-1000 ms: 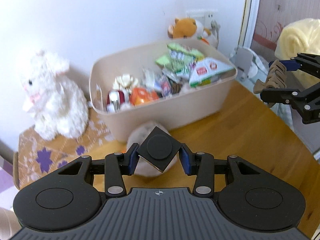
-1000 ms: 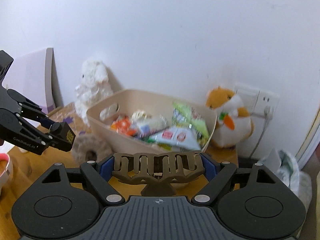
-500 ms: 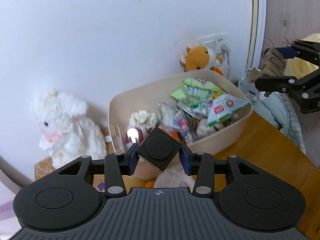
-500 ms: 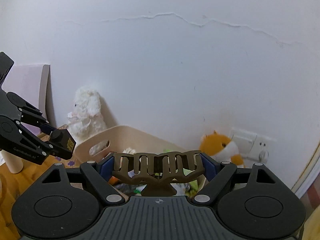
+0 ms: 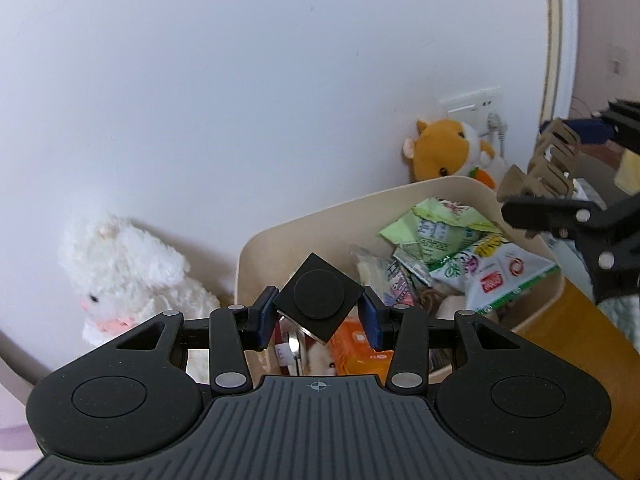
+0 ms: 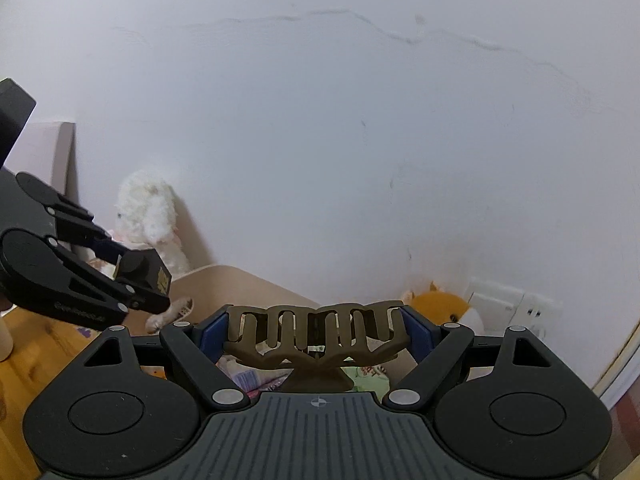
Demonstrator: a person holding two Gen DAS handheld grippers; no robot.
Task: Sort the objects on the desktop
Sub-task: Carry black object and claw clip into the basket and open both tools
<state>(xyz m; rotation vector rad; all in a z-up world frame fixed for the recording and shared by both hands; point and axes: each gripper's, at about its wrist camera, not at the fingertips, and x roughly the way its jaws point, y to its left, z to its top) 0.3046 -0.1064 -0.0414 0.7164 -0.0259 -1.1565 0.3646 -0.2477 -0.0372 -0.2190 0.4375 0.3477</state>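
My left gripper (image 5: 319,318) is shut on a small black square box (image 5: 318,296) with a round disc on its face, held corner-up over the near left part of the beige bin (image 5: 280,236). My right gripper (image 6: 316,336) is shut on a brown hair claw clip (image 6: 316,334), gripped end to end, above the bin's near rim (image 6: 240,276). In the left wrist view the right gripper (image 5: 532,184) and its clip (image 5: 548,164) hang over the bin's right end. The right wrist view shows the left gripper (image 6: 136,276) with the black box (image 6: 146,270) at the left.
The bin holds snack packets (image 5: 460,248) and small items. A white plush rabbit (image 5: 128,276) sits left of it by the wall, an orange plush hamster (image 5: 444,152) behind it near a wall socket (image 5: 476,110). Wooden tabletop (image 5: 576,340) shows at the right.
Both grippers have risen and moved forward toward the bin, still holding the black box and the clip. The bin now sits lower and closer in both views.
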